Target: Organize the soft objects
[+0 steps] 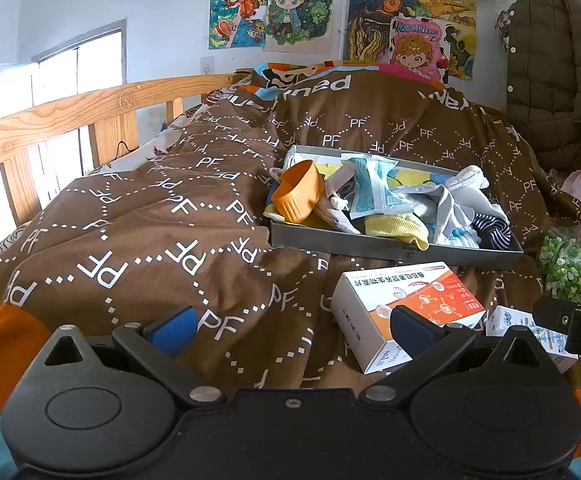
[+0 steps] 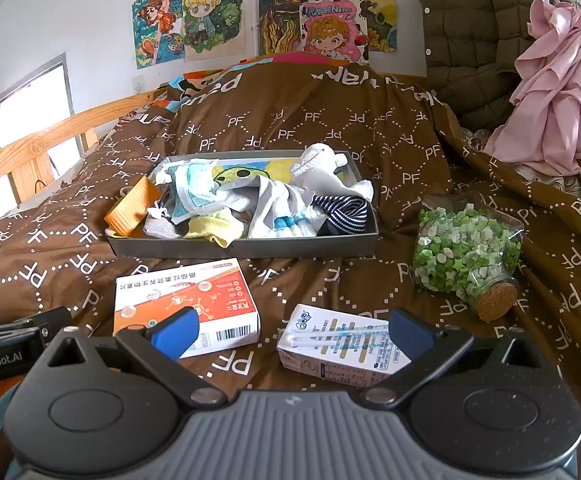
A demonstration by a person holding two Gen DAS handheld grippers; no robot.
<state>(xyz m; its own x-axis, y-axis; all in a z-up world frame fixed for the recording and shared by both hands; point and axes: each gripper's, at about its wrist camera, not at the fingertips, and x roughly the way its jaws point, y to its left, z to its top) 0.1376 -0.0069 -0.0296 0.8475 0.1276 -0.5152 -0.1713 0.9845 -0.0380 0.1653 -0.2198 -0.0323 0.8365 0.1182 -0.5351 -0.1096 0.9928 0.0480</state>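
Note:
A grey tray point(image 1: 370, 245) point(image 2: 242, 249) lies on the brown bed cover and holds a heap of soft things: a yellow sock point(image 2: 210, 229), white cloth point(image 2: 278, 204), a striped navy sock point(image 2: 346, 210), a white sock point(image 2: 318, 162), a blue-white packet point(image 1: 370, 188). An orange cup point(image 1: 298, 191) point(image 2: 132, 208) leans at the tray's left end. My left gripper point(image 1: 290, 326) is open and empty, low over the cover in front of the tray. My right gripper point(image 2: 290, 334) is open and empty, above two boxes.
An orange-white medicine box point(image 1: 402, 308) point(image 2: 186, 304) and a small white carton point(image 2: 342, 344) lie in front of the tray. A corked jar of green paper stars point(image 2: 466, 256) lies at the right. A wooden rail point(image 1: 50, 120) runs on the left. A green jacket point(image 2: 470, 32) and pink cloth point(image 2: 558, 80) hang at the right.

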